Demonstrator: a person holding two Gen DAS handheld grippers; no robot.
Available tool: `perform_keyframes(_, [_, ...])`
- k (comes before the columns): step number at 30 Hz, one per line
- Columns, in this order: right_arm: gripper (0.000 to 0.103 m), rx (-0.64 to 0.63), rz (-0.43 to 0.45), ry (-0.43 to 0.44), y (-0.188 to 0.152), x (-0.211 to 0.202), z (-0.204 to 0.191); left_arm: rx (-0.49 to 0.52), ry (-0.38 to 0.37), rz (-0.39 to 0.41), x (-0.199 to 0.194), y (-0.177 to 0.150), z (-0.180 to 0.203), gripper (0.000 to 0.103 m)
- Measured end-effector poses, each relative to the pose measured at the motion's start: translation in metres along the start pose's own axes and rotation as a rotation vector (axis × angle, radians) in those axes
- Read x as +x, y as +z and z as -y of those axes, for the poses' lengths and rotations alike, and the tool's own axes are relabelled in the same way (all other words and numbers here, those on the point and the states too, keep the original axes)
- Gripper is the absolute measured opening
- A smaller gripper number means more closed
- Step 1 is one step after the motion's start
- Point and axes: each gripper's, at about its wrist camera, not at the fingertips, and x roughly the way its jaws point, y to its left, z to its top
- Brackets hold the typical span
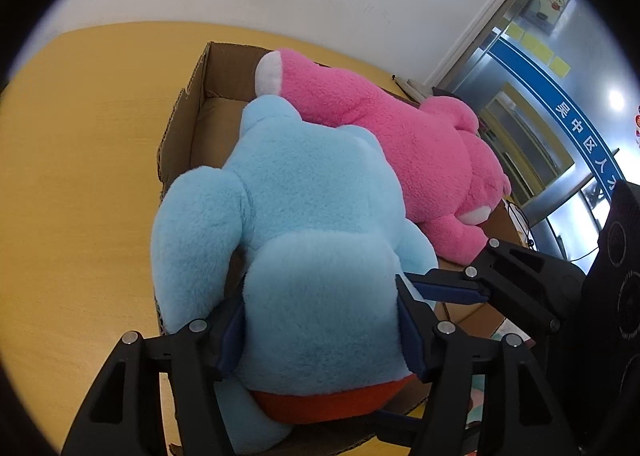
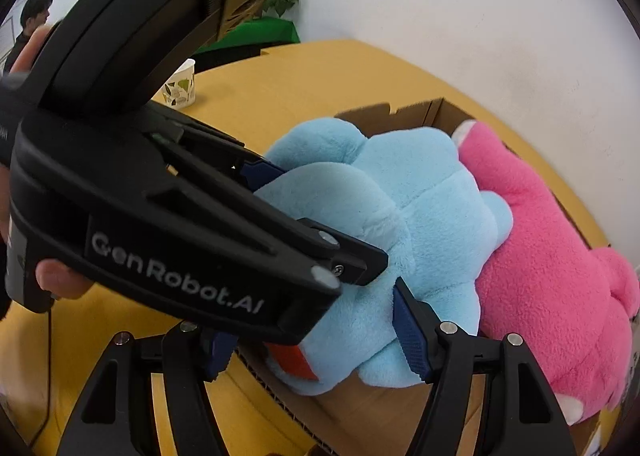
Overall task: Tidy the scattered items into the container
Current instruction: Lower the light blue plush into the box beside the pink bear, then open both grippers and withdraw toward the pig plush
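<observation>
A light blue plush toy (image 1: 312,256) with a red patch lies over the near edge of a cardboard box (image 1: 188,135), beside a pink plush toy (image 1: 416,151) that lies inside the box. My left gripper (image 1: 320,336) is shut on the blue plush, one finger on each side of its body. My right gripper (image 2: 312,348) is also closed against the blue plush (image 2: 400,223); it shows in the left wrist view (image 1: 476,288) at the right. The left gripper (image 2: 320,223) crosses the right wrist view. The pink plush (image 2: 552,264) and the box (image 2: 412,111) show there too.
The box stands on a yellow table (image 1: 80,175) against a white wall. A paper cup (image 2: 182,85) stands at the table's far side. A person (image 2: 30,21) stands in the background, and a glass door (image 1: 540,103) is at the right.
</observation>
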Motion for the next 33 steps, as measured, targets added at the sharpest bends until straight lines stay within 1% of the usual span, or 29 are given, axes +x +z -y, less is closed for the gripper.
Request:
perform_keyframes(3, [0.073,0.010,-0.011,0.015,-0.011,-0.004,0.003,0.004,0.020,0.012,0.003,-0.002,0.006,0.064])
perform_keyframes(4, [0.074,0.011,-0.018,0.019,0.000,-0.005,0.009,-0.003,0.023,0.013,0.002,-0.004,0.008,0.064])
perform_keyframes(5, [0.077,0.013,-0.024,0.020,0.004,-0.005,0.013,-0.011,0.024,0.010,0.003,-0.005,0.009,0.064])
perform_keyframes(8, [0.084,0.016,-0.034,0.008,-0.004,-0.013,0.014,-0.022,0.013,0.003,0.003,-0.007,0.018,0.068])
perform_keyframes(9, [0.084,0.016,-0.033,0.003,-0.007,-0.016,0.015,-0.022,0.008,0.002,0.003,-0.007,0.021,0.070])
perform_keyframes(12, [0.085,0.047,-0.007,0.000,-0.016,-0.044,0.032,-0.032,0.020,0.003,-0.002,-0.011,0.022,0.073])
perform_keyframes(13, [0.091,0.068,0.015,0.004,-0.021,-0.056,0.037,-0.026,0.023,0.017,-0.008,-0.011,0.024,0.073])
perform_keyframes(14, [0.098,0.090,0.040,0.009,-0.027,-0.068,0.045,-0.025,0.027,0.045,-0.018,-0.011,0.026,0.070])
perform_keyframes(15, [0.099,0.113,0.073,0.009,-0.033,-0.084,0.053,-0.022,0.021,0.072,-0.027,-0.010,0.028,0.070])
perform_keyframes(16, [0.099,0.135,0.105,-0.001,-0.039,-0.102,0.062,-0.015,0.011,0.116,-0.041,-0.008,0.031,0.070])
perform_keyframes(17, [0.099,0.153,0.135,-0.021,-0.046,-0.120,0.073,-0.005,0.015,0.150,-0.051,-0.006,0.035,0.070])
perform_keyframes(19, [0.102,0.182,0.170,-0.057,-0.058,-0.145,0.088,0.020,0.064,0.201,-0.064,0.001,0.040,0.070])
perform_keyframes(20, [0.102,0.200,0.178,-0.078,-0.067,-0.156,0.102,0.025,0.095,0.202,-0.064,0.004,0.039,0.070])
perform_keyframes(21, [0.102,0.220,0.175,-0.107,-0.073,-0.165,0.112,0.006,0.123,0.171,-0.055,0.009,0.034,0.070])
perform_keyframes(23, [0.102,0.274,0.139,-0.158,-0.083,-0.170,0.146,-0.036,0.145,0.094,-0.031,0.011,0.021,0.070])
perform_keyframes(24, [0.102,0.309,0.112,-0.175,-0.093,-0.169,0.163,-0.036,0.174,0.061,-0.018,0.008,0.017,0.070])
perform_keyframes(25, [0.102,0.334,0.088,-0.187,-0.097,-0.166,0.178,-0.022,0.212,0.052,-0.010,0.003,0.016,0.071])
perform_keyframes(26, [0.103,0.361,0.063,-0.199,-0.106,-0.165,0.191,-0.008,0.223,0.067,-0.006,0.000,0.018,0.072])
perform_keyframes(27, [0.102,0.384,0.045,-0.205,-0.111,-0.164,0.200,-0.016,0.215,0.077,-0.006,-0.002,0.018,0.074])
perform_keyframes(29, [0.102,0.423,0.009,-0.184,-0.128,-0.159,0.215,-0.059,0.195,0.089,-0.009,-0.004,0.010,0.074])
perform_keyframes(31, [0.102,0.435,-0.030,-0.147,-0.141,-0.145,0.221,-0.050,0.196,0.080,-0.009,-0.003,0.010,0.075])
perform_keyframes(33, [0.102,0.441,-0.076,-0.147,-0.154,-0.126,0.221,-0.064,0.203,0.078,-0.013,-0.004,0.010,0.075])
